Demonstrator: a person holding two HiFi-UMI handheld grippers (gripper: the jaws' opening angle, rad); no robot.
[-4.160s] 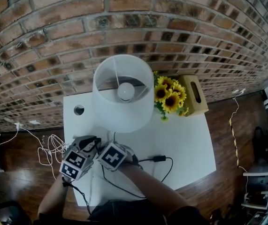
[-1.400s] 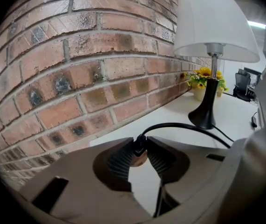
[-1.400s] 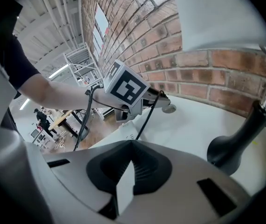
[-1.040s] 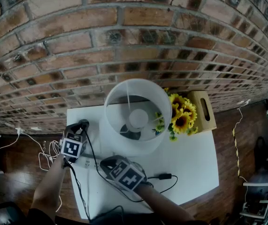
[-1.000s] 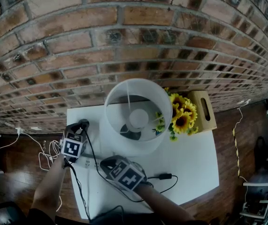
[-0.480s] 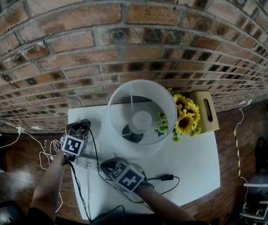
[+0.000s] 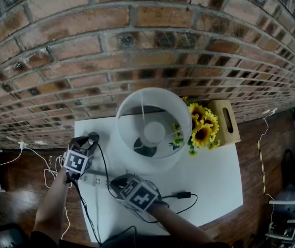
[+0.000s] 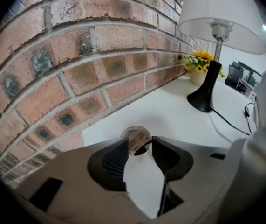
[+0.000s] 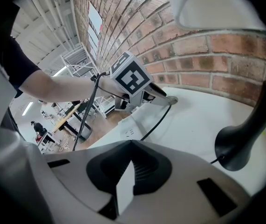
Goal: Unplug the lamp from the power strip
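One lamp (image 7: 154,132) stands mid-counter (image 7: 204,174); one power strip (image 7: 96,179) lies near its left edge. My left hand-held gripper (image 7: 91,137) has just been spreading its jaws and grips nothing. My right hand-held gripper (image 7: 115,182) has its jaws pressed together.

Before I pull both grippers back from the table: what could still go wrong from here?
1. The left gripper has just been opening its jaws and holds nothing. The black cord seems to end at the cable hole and might slip down through it.
2. That cord runs close past the shut right gripper and on toward the lamp. Snagging it while withdrawing could tug the lamp against the sunflowers.
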